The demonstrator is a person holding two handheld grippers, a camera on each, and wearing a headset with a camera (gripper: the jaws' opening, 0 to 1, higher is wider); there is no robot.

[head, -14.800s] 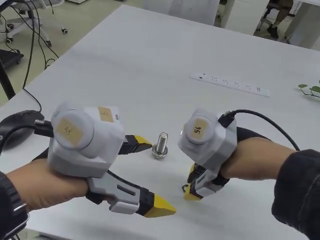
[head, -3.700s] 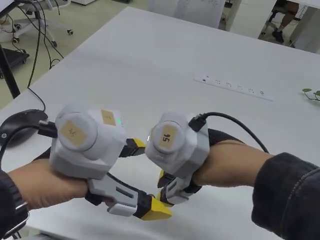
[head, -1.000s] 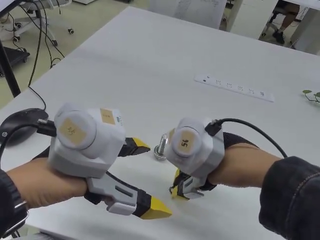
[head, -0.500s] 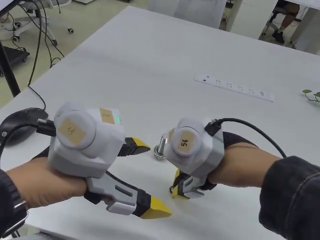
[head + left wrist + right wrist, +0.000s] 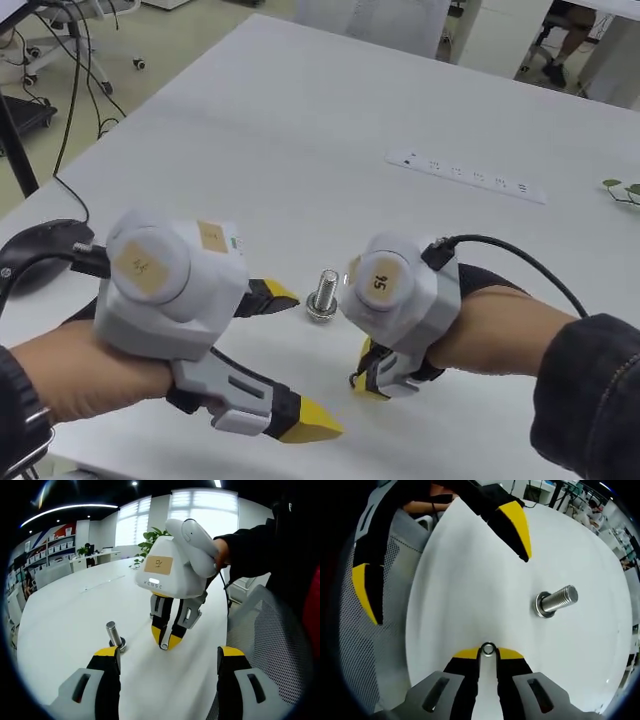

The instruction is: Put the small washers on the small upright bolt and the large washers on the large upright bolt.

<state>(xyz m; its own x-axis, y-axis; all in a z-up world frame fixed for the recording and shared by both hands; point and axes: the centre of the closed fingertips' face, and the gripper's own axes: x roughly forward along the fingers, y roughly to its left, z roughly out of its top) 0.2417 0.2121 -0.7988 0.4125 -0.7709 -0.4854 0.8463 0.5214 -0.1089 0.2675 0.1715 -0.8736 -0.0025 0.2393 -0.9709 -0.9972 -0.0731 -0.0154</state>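
Right hand-held gripper [image 5: 488,654] is clenched on a washer [image 5: 488,649] by its rim, just beside the upright bolt [image 5: 555,601]. The washer's hole faces back along the jaws, probably so it stays free to drop over the thread. Bolt stands head-down on the table [image 5: 300,130], long axis vertical, threaded end up; left hand-held gripper [image 5: 169,656] is spread wide and empty near the bolt.
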